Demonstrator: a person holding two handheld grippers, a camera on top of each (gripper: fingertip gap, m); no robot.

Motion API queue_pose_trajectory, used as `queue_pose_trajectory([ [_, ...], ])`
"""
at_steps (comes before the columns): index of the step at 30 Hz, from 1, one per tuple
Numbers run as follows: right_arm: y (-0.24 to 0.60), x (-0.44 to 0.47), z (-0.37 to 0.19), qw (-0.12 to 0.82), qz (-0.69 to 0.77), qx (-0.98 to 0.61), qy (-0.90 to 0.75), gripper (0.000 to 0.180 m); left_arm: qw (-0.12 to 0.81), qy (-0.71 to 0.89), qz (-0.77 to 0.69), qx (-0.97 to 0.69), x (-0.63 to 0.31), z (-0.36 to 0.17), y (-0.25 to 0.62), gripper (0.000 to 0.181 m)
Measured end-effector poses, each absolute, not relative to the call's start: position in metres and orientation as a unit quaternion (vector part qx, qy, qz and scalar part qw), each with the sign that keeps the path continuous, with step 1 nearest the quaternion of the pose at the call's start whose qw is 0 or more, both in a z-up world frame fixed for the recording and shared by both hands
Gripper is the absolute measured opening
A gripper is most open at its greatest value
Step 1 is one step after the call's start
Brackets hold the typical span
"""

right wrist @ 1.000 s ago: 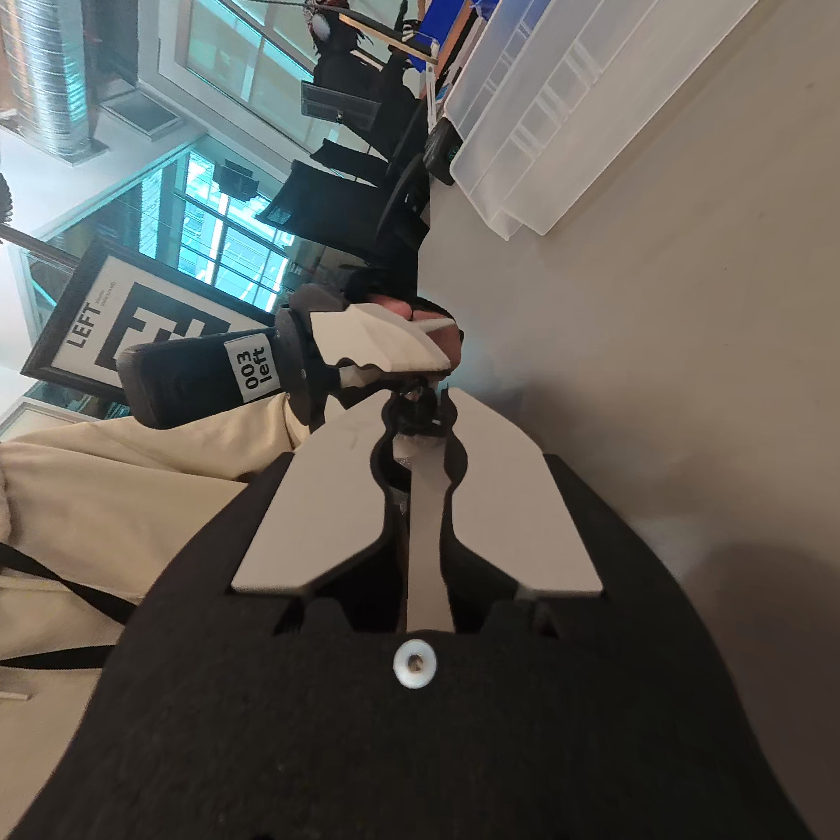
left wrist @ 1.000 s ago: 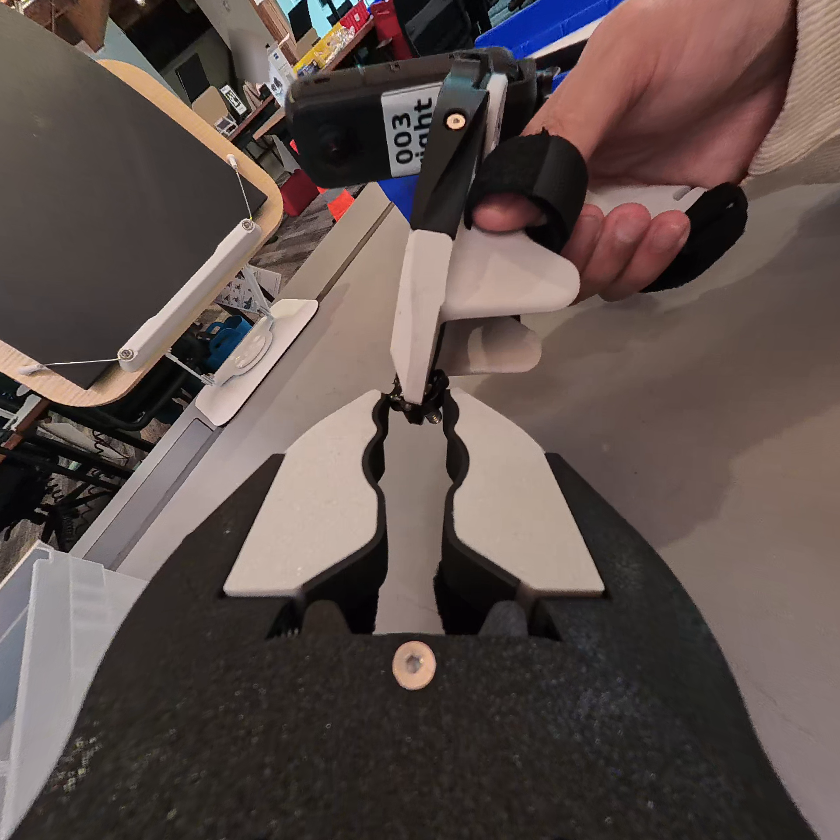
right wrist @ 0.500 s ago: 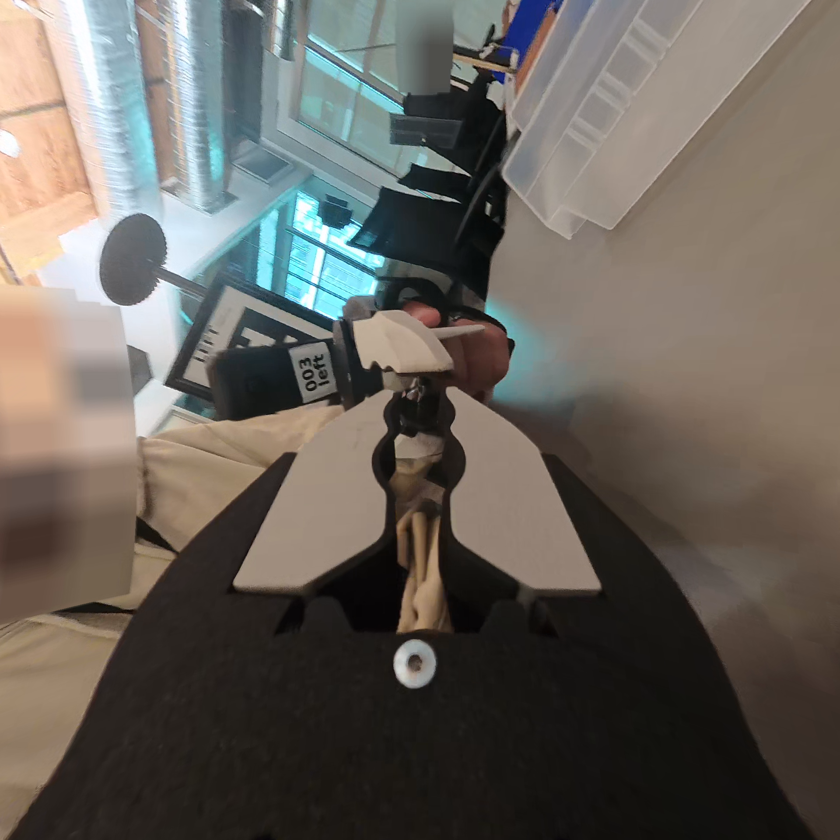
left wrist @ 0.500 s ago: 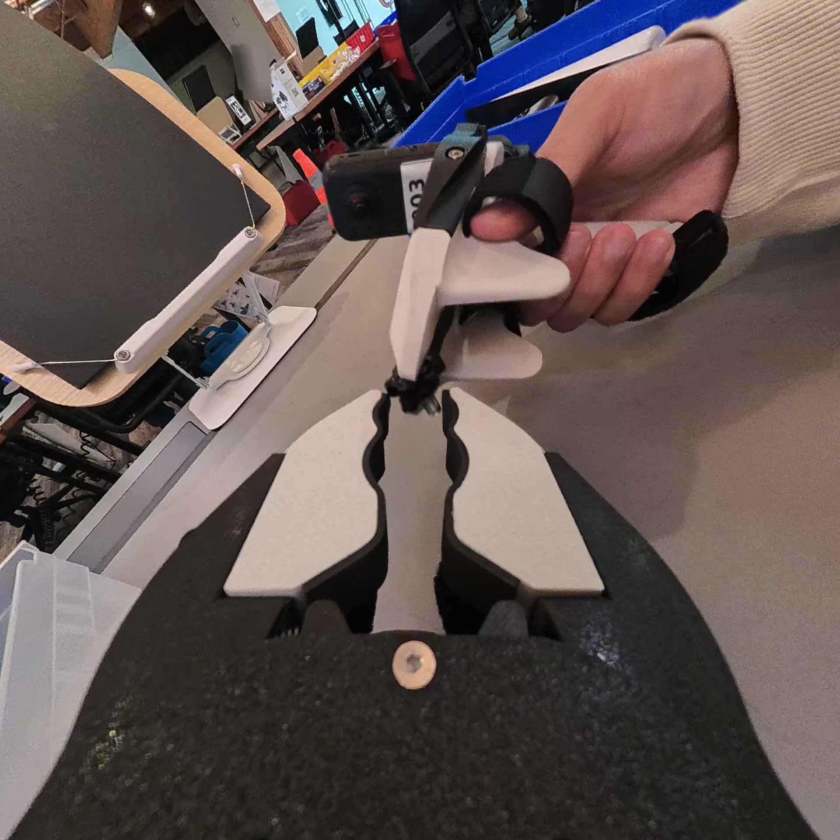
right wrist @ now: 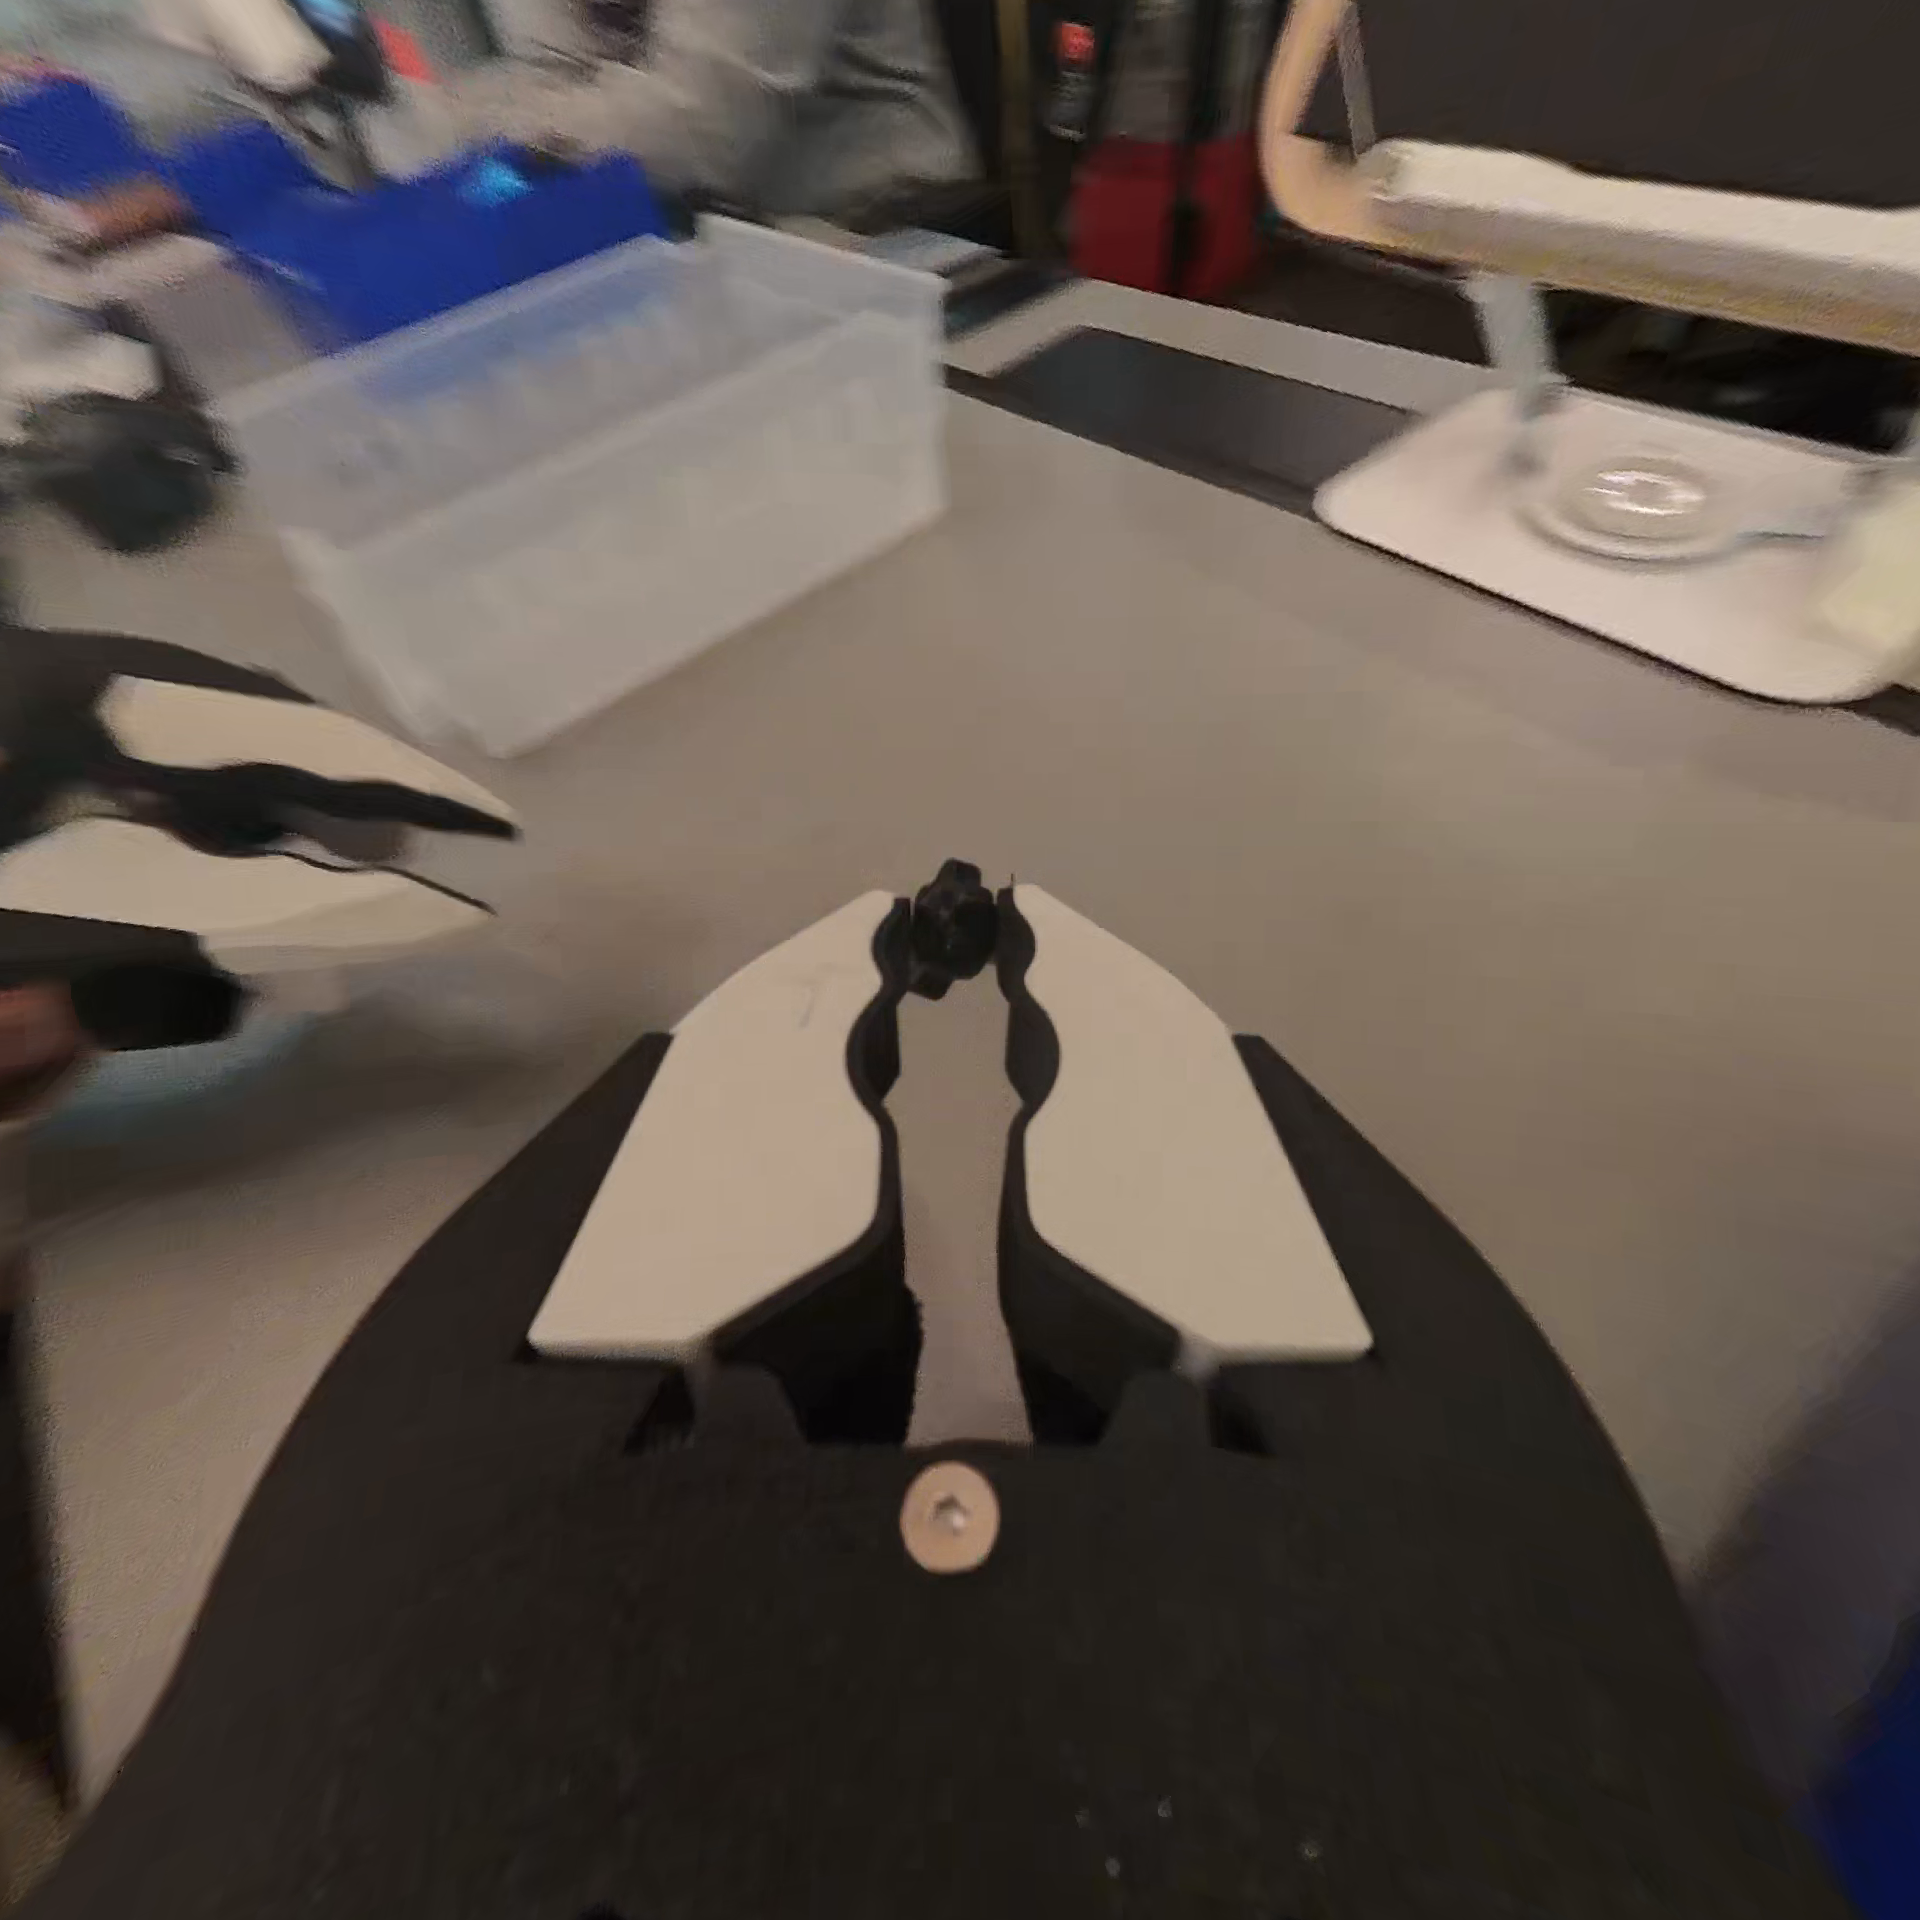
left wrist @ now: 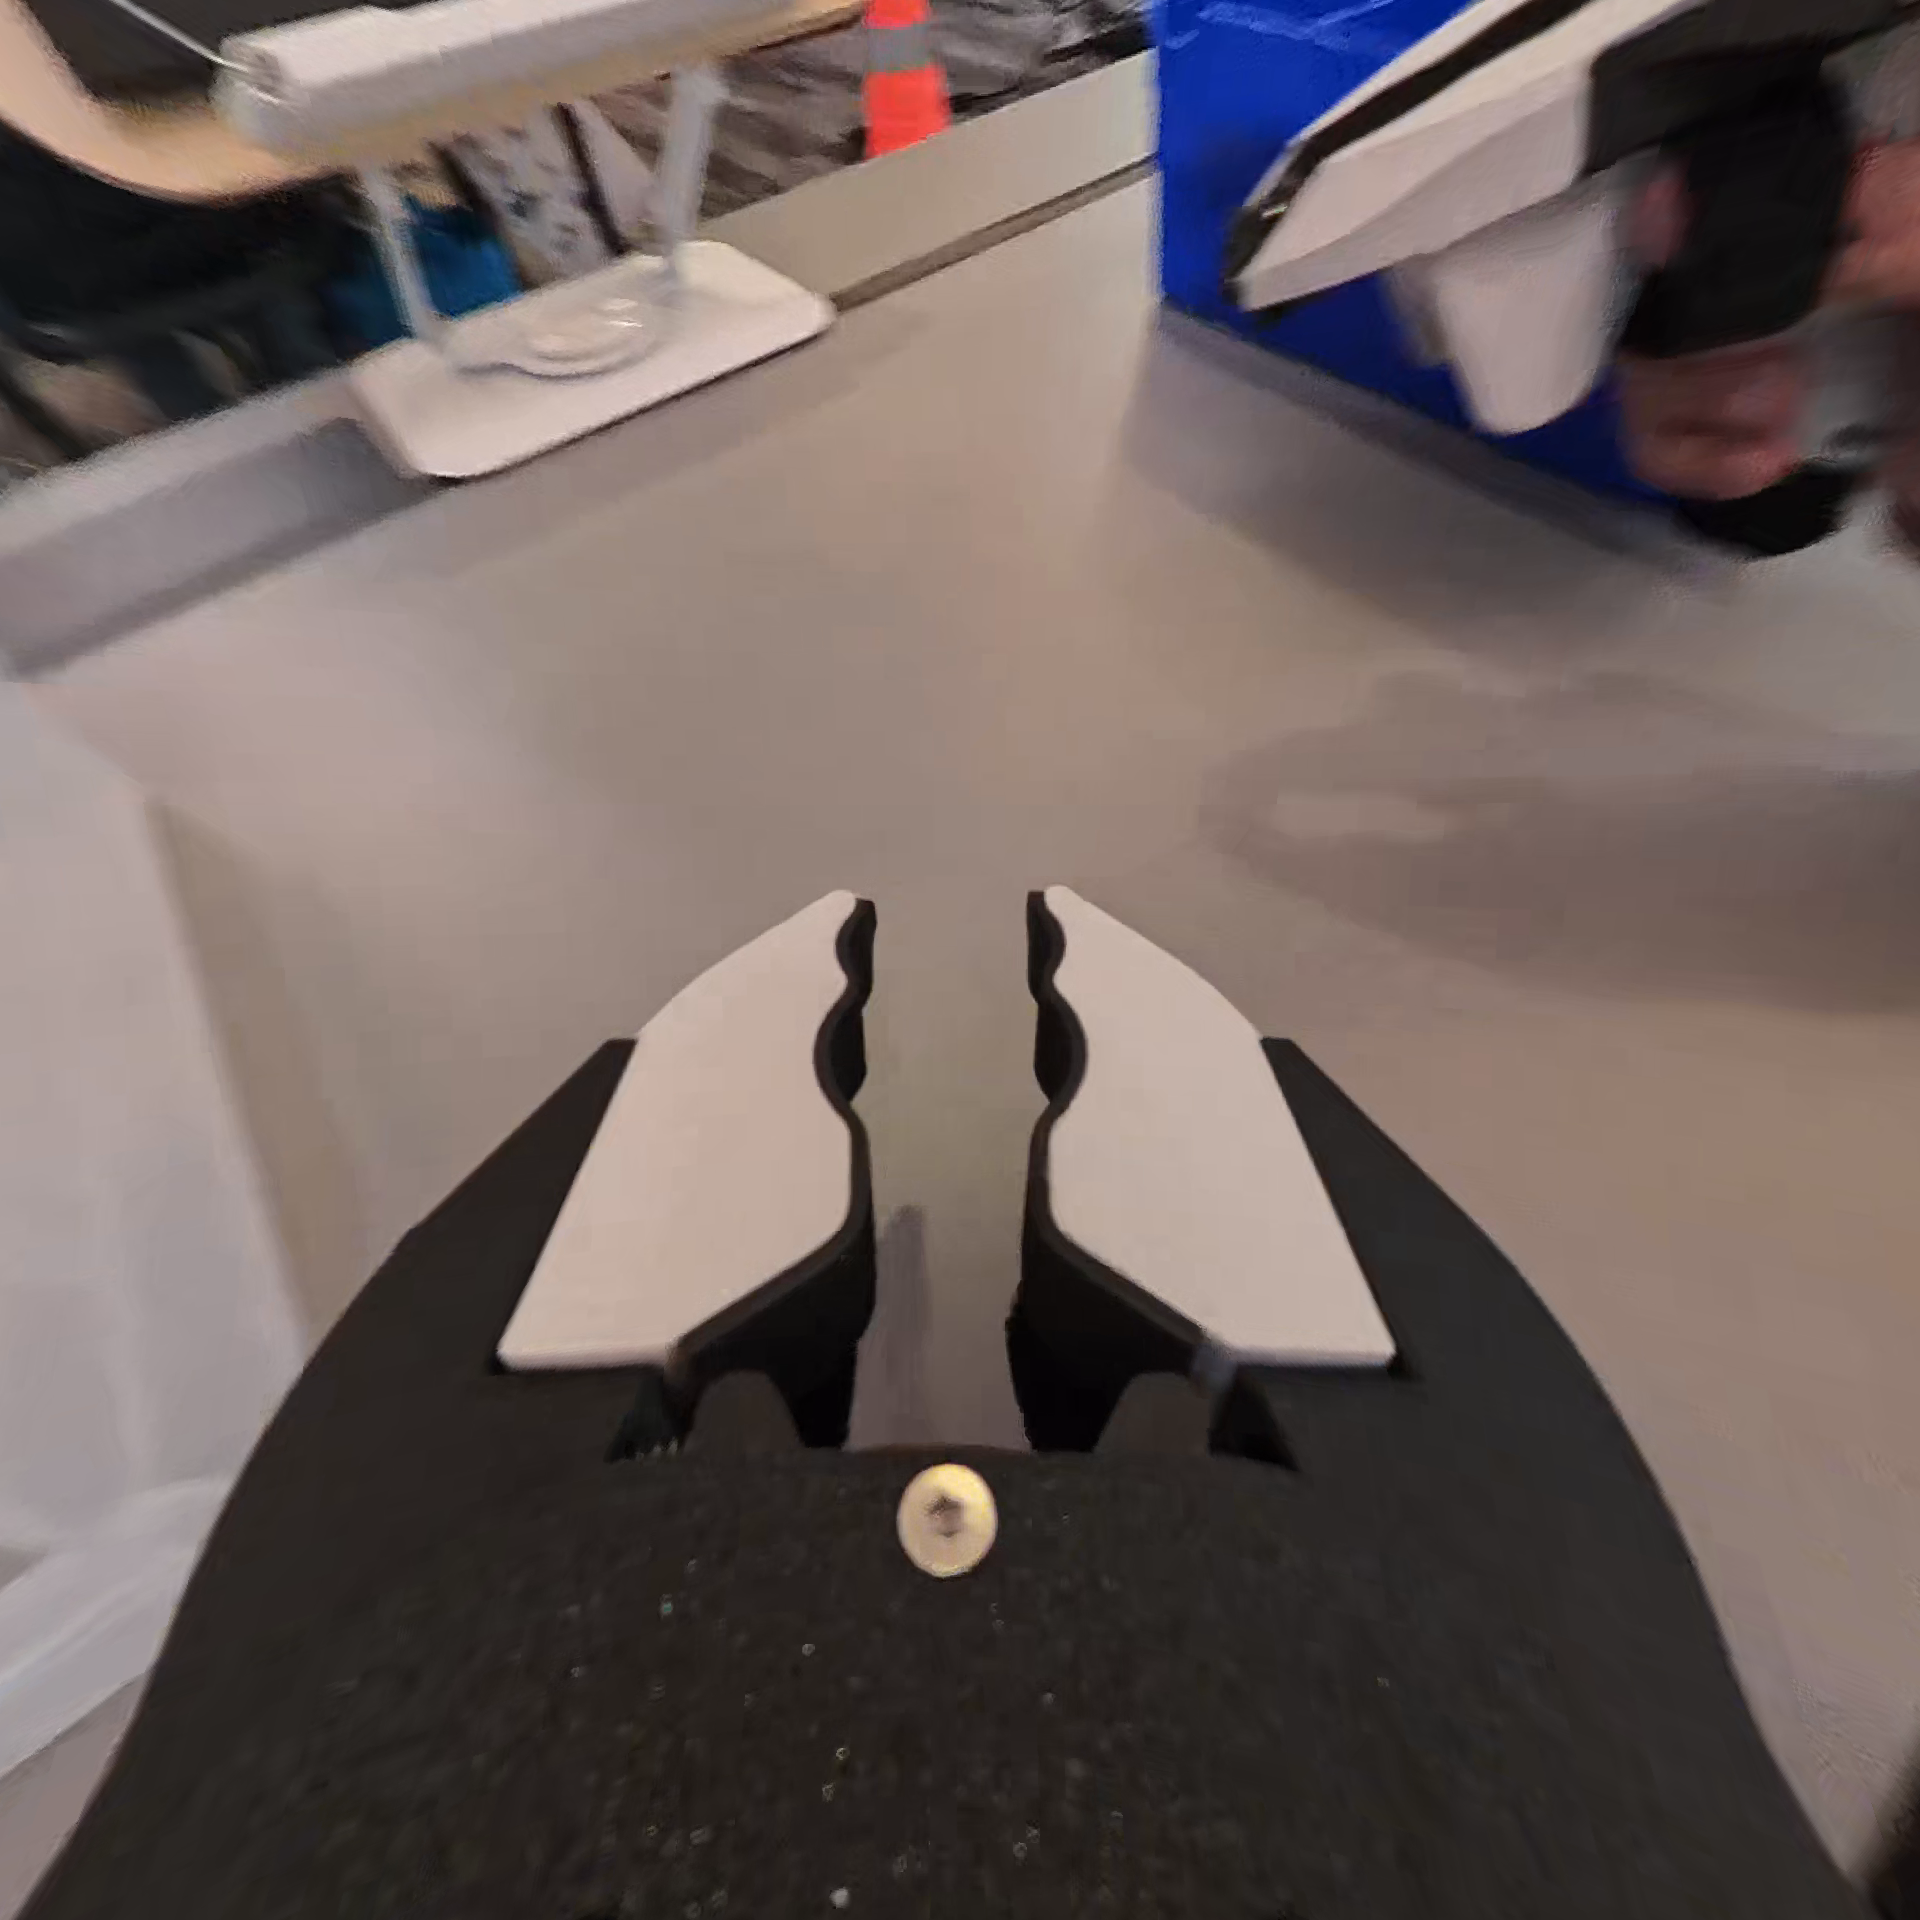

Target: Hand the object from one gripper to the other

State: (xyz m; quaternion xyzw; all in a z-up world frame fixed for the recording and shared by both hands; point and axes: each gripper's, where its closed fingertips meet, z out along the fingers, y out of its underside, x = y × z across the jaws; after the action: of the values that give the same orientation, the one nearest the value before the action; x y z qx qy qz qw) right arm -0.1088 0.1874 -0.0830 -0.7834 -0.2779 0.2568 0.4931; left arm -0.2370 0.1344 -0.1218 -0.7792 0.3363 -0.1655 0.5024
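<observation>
A: Black object [right wrist: 948, 927] in the right tongs [right wrist: 951, 904]: too small, can't tell what it is.
B: Right wrist view, the other tongs [right wrist: 488, 862] are smeared, cut off at the left edge.
A: Blue bin [left wrist: 1340, 197] blurred, half hidden.
B: Clear box [right wrist: 623, 488] blurred.

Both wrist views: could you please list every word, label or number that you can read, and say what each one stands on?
No text can be read in either view.
Left wrist view: no writing shows on the left gripper, the blue bin or the table.
Right wrist view: no writing shows on the right gripper or the small black object; a small mark on a dark item at the back is too blurred to read.
</observation>
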Motion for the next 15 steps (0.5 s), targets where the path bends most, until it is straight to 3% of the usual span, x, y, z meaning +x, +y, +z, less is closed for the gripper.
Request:
queue_pose_trajectory([
  [4,0.199,-0.086,-0.113,0.503,0.12,-0.811,-0.275,0.015,0.509,0.33,-0.052,-0.793,-0.265,-0.131,0.15,0.031],
  [15,0.204,-0.076,-0.122,0.496,0.079,-0.819,-0.277,0.015,0.463,0.301,-0.12,-0.825,-0.262,-0.145,0.147,0.033],
])
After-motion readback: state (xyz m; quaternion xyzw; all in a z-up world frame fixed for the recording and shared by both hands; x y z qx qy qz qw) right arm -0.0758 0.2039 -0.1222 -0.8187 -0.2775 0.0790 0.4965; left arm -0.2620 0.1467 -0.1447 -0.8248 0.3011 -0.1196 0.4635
